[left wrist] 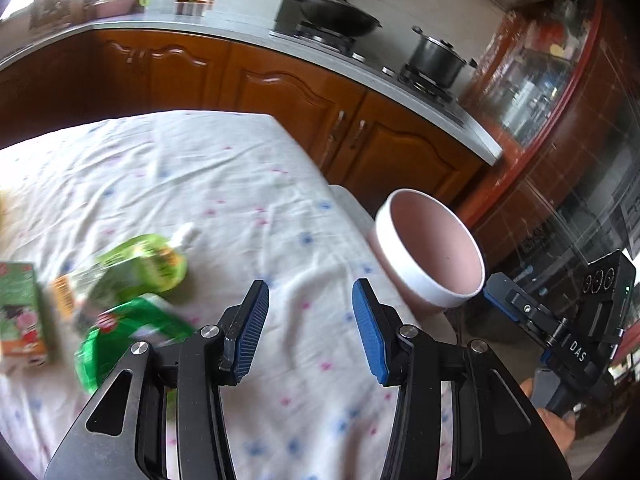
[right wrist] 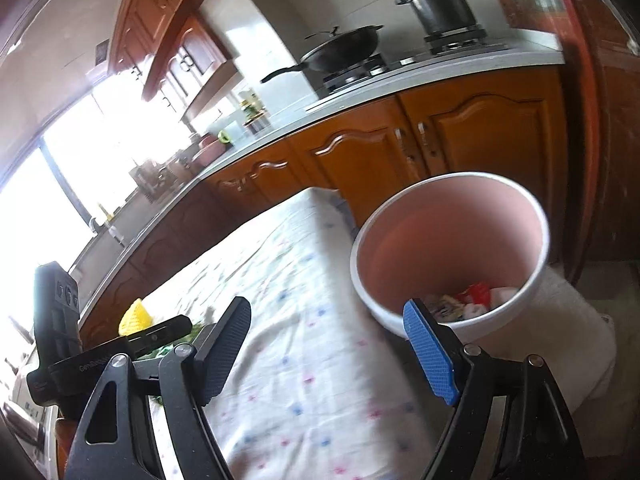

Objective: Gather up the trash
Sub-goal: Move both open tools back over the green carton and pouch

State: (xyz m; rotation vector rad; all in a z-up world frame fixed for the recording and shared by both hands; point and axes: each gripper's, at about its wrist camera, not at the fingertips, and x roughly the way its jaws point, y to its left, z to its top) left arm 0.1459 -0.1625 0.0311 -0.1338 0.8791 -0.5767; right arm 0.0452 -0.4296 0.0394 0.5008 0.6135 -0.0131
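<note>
A pink bin with a white rim [left wrist: 430,256] stands off the table's right edge; in the right wrist view [right wrist: 452,248] it holds several wrappers [right wrist: 472,300] at the bottom. My left gripper [left wrist: 310,328] is open and empty above the cloth. To its left lie a green pouch with a white spout [left wrist: 148,268], a green plastic wrapper [left wrist: 120,340] and a green carton [left wrist: 22,312]. My right gripper [right wrist: 328,352] is open and empty, its right finger in front of the bin's rim. The right gripper's body also shows in the left wrist view [left wrist: 560,320].
The table has a white cloth with pink and blue dots [left wrist: 240,200]. Wooden kitchen cabinets [left wrist: 280,92] run behind it, with a wok [left wrist: 336,12] and a steel pot [left wrist: 436,56] on the stove. A yellow object [right wrist: 136,316] sits at the table's far left.
</note>
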